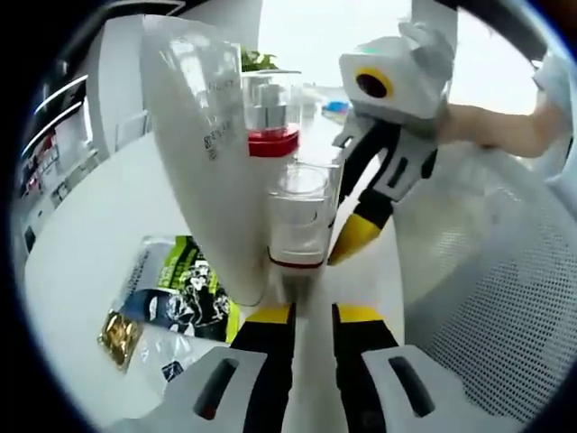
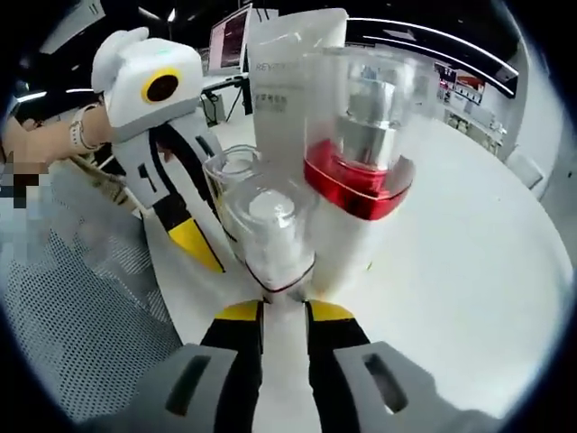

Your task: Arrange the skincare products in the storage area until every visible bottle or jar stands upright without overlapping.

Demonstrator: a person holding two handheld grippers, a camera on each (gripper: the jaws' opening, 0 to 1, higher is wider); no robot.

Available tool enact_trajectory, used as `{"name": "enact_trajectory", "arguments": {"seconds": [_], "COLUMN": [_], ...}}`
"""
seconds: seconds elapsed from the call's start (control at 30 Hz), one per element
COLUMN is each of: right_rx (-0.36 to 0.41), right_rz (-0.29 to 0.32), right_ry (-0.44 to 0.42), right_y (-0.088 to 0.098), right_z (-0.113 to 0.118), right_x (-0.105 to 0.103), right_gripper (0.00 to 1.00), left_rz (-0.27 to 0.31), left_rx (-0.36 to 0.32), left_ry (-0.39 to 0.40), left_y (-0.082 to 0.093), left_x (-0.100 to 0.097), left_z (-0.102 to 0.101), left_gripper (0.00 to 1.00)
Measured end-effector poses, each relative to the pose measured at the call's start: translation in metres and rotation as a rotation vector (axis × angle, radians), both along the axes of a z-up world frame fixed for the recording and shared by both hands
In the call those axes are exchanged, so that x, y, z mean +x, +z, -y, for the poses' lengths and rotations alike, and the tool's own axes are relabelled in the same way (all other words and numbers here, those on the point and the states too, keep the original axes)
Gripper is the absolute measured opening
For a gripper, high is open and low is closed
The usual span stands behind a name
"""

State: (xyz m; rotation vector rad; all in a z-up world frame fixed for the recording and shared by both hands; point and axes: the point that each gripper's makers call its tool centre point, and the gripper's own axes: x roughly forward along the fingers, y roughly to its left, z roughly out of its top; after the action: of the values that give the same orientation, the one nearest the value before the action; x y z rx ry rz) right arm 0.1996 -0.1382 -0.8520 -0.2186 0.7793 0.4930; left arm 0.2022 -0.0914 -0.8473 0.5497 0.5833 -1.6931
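Nearly done, judging by eye: small clear-capped bottle (image 1: 297, 221) upright on the tabletop (image 1: 99, 262) just beside the white tube (image 1: 203, 153) and red-banded bottle (image 1: 270, 122), left tool (image 1: 311, 316) and right tool (image 2: 284, 311) near-closed, apparently empty.

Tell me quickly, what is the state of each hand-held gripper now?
Left hand-held gripper: jaws near together, nothing visibly clamped; cannot tell.
Right hand-held gripper: same, reaching toward the small clear-capped bottle; cannot tell.
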Motion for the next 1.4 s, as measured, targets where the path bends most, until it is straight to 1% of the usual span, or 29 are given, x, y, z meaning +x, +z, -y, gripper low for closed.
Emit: {"name": "enact_trajectory", "arguments": {"seconds": [0.17,0.4,0.5,0.57,0.6,0.63,0.7,0.9,0.97,1.03,1.07,1.13,1.2,1.23,1.27,1.3,1.4], "right_rx": [0.008,0.005,0.005,0.008,0.006,0.001,0.003,-0.012,-0.034,-0.034,-0.032,-0.027,0.021,0.068,0.075,0.072,0.088], "right_rz": [0.003,-0.002,-0.001,-0.006,-0.009,-0.006,-0.006,-0.008,-0.003,0.000,0.003,0.016,0.027,0.031,0.041,0.054,0.058], "right_ry": [-0.010,0.006,0.008,0.008,0.007,0.009,0.012,0.016,0.006,-0.005,-0.012,-0.033,-0.060,-0.080,-0.089,-0.092,-0.096], "right_y": [0.000,-0.002,-0.001,-0.002,-0.002,-0.002,-0.002,-0.003,-0.003,-0.002,-0.001,0.002,0.006,0.009,0.011,0.014,0.017], "right_z": [0.003,0.002,0.002,0.002,0.003,0.003,0.002,0.004,0.009,0.014,0.015,0.020,0.019,0.017,0.019,0.021,0.020], "right_x": [0.001,-0.002,-0.003,-0.003,-0.004,-0.004,-0.004,-0.005,-0.005,-0.005,-0.005,-0.003,-0.001,0.000,0.001,0.001,-0.001], "right_gripper": [0.17,0.17,0.17,0.17,0.17,0.18,0.19,0.20,0.21,0.22,0.24,0.26,0.28,0.29,0.30,0.32,0.38], "left_rz": [0.004,0.000,-0.010,-0.035,-0.059,-0.063,-0.063,-0.030,-0.003,0.026,0.034,0.038,0.036,0.034,0.036,0.050,0.066], "left_rx": [0.007,0.002,0.001,0.001,0.005,0.001,-0.002,0.013,0.014,0.014,0.015,0.004,-0.012,-0.027,-0.027,-0.025,-0.028], "left_ry": [0.007,0.025,0.039,0.094,0.127,0.117,0.119,0.108,0.108,0.120,0.131,0.168,0.214,0.244,0.252,0.276,0.306], "left_y": [-0.002,0.000,0.000,0.000,0.001,0.002,0.003,0.003,0.004,0.005,0.005,0.008,0.012,0.014,0.015,0.015,0.017], "left_x": [0.003,0.004,0.003,0.006,0.007,0.007,0.007,0.007,0.011,0.018,0.022,0.032,0.042,0.048,0.051,0.058,0.068], "left_z": [0.000,0.004,0.005,0.006,0.006,0.006,0.006,0.001,-0.005,-0.013,-0.017,-0.026,-0.034,-0.038,-0.041,-0.047,-0.056], "left_gripper": [0.12,0.11,0.09,0.07,0.05,0.05,0.04,0.06,0.10,0.15,0.17,0.17,0.17,0.19,0.20,0.22,0.23]}}
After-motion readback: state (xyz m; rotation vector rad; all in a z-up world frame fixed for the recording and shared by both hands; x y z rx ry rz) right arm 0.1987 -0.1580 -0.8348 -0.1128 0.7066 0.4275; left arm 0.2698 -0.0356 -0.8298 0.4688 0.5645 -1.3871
